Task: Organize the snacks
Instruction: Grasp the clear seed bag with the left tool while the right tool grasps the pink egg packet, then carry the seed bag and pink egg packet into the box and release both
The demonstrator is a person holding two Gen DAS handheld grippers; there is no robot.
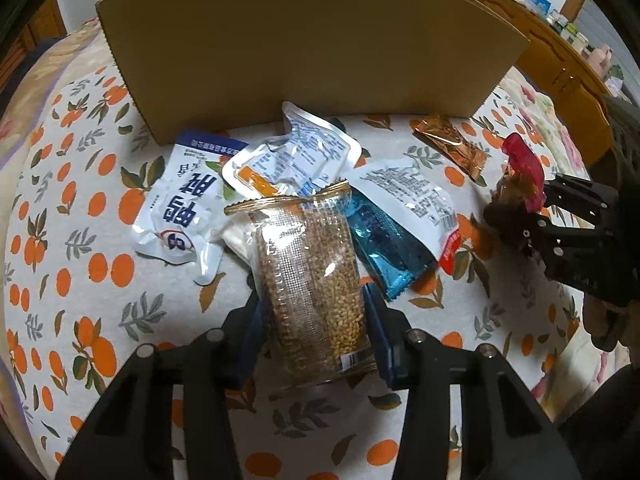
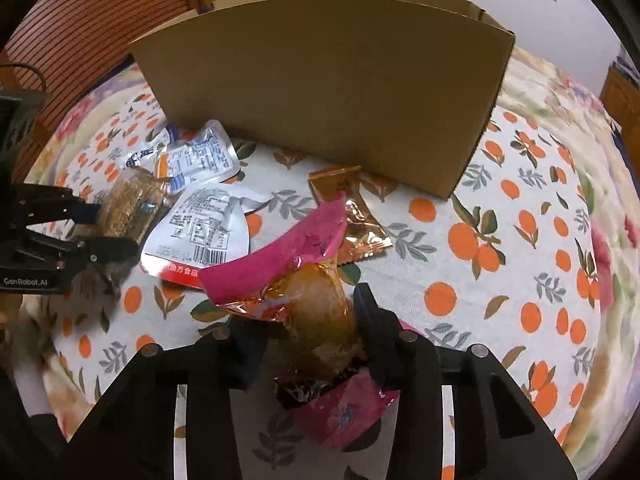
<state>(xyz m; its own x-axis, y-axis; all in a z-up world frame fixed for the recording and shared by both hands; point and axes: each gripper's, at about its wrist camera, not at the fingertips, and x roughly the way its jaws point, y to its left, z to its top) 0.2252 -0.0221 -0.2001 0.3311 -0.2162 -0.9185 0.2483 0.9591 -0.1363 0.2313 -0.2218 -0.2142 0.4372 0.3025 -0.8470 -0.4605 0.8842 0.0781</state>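
My left gripper (image 1: 310, 316) is shut on a clear bag of brown grain snacks (image 1: 312, 280), held just above the cloth in front of the snack pile. My right gripper (image 2: 308, 328) is shut on a pink-and-gold wrapped pastry (image 2: 316, 312); it shows at the right of the left wrist view (image 1: 520, 200). White pouches (image 1: 180, 208) (image 1: 296, 152) (image 2: 200, 228), a blue packet (image 1: 384, 248) and a gold packet (image 2: 352, 208) lie on the cloth. A cardboard box (image 2: 328, 92) stands behind them, open at the top.
The orange-print tablecloth (image 2: 500, 260) covers the surface. A wooden bed frame (image 1: 560, 68) with clutter runs along the far right. A wooden door (image 2: 80, 28) is at the back left.
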